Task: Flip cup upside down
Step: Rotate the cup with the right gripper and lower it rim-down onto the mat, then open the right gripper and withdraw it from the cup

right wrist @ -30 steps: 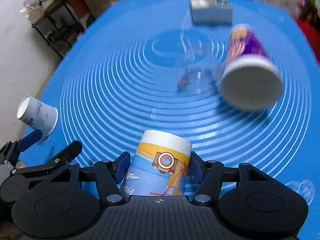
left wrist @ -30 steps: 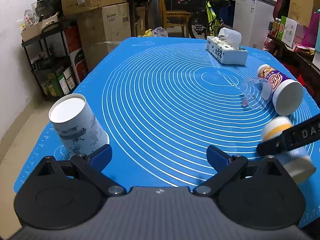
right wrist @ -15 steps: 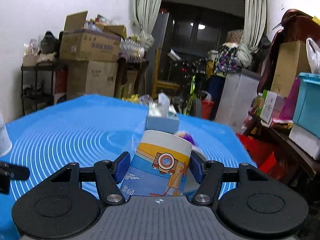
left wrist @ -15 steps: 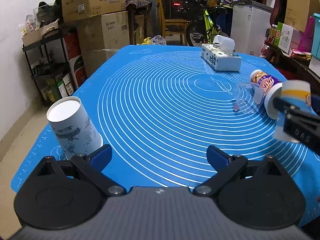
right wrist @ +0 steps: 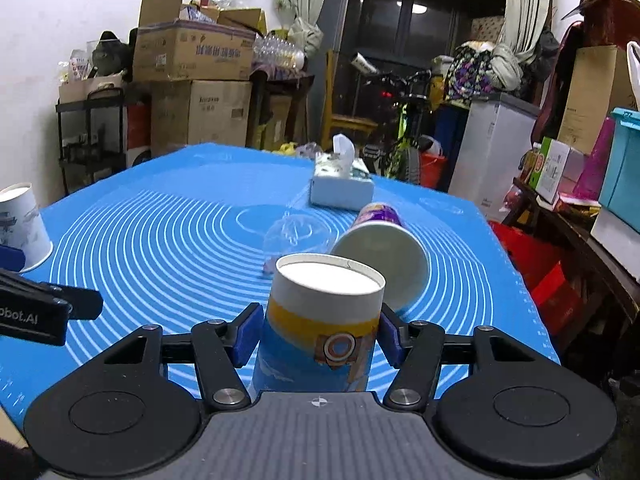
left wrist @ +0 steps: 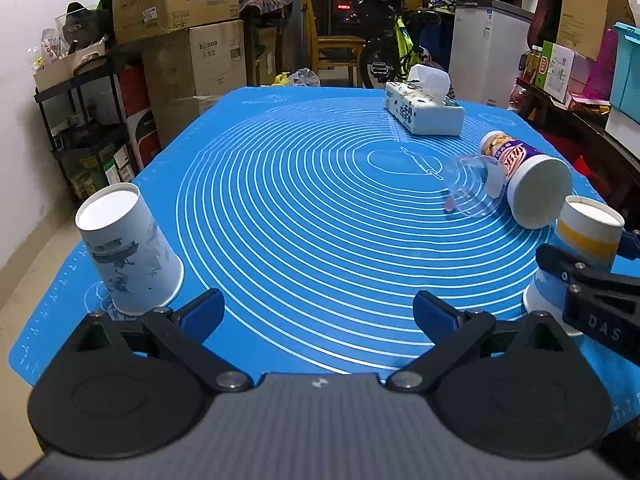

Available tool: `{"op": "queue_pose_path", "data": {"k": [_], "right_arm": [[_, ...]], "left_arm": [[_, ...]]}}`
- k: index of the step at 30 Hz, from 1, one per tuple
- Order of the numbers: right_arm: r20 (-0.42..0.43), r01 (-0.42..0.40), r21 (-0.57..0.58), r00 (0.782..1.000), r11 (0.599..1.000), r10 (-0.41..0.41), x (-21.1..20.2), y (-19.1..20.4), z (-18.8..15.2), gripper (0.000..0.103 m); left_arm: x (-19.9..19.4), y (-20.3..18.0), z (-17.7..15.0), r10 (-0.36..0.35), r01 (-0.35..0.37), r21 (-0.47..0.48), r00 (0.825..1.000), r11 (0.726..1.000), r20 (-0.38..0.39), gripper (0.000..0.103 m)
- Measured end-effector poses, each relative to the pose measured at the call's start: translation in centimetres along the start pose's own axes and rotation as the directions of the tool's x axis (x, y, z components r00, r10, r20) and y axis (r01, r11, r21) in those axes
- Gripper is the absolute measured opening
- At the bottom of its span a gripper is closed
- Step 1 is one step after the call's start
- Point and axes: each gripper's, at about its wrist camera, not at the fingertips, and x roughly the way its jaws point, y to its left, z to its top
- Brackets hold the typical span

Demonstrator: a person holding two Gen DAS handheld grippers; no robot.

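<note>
Now the right gripper (right wrist: pixel 318 334) squeezes the yellow-and-blue cup (right wrist: pixel 320 320), bottom up, beside the tipped purple cup (right wrist: pixel 380 248). Next: let go. The left gripper (left wrist: pixel 316 312) is wide open.

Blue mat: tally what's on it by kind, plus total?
Paper cups: 3, namely the grey-print cup, the purple cup on its side, and the yellow-blue cup in the right gripper
Clear plastic lid: 1
Tissue box: 1
Total: 5

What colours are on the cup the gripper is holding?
The cup is blue with a yellow band and white base, clearest in the right wrist view.
</note>
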Motion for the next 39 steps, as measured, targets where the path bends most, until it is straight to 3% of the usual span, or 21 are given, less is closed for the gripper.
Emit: {"op": "queue_pose_path", "data": {"k": [7, 11, 14, 24, 39], "right_arm": [[-0.029, -0.004, 0.007, 1.000, 1.000, 0.005, -0.6, -0.4, -0.5, 0.070], [-0.020, -0.012, 0.025, 1.000, 1.000, 0.012, -1.8, -1.1, -0.5, 0.087], [-0.024, -0.014, 0.039, 1.000, 0.999, 0.015, -3.2, -1.9, -0.8, 0.092], [-0.072, -0.020, 0.093, 0.997, 0.995, 0.027, -8.4, -4.5, -2.7, 0.094], [-0.108, -0.017, 0.119, 0.994, 0.993, 0.030, -11.2, -6.6, -4.5, 0.094]], "left_arm": [[-0.5, -0.6, -0.3, -0.020, 0.020, 0.003, 1.000, 1.000, 0.000, 0.100], [-1.2, -0.9, -0.5, -0.037, 0.037, 0.005, 0.999, 0.999, 0.011, 0.100], [-2.0, -1.2, -0.6, -0.049, 0.049, 0.004, 0.999, 0.999, 0.021, 0.100], [-4.8, -3.9, -2.0, -0.129, 0.128, 0.034, 0.991, 0.991, 0.027, 0.100], [-7.0, -7.3, -3.9, -0.181, 0.178, 0.116, 0.983, 0.977, 0.020, 0.100]]}}
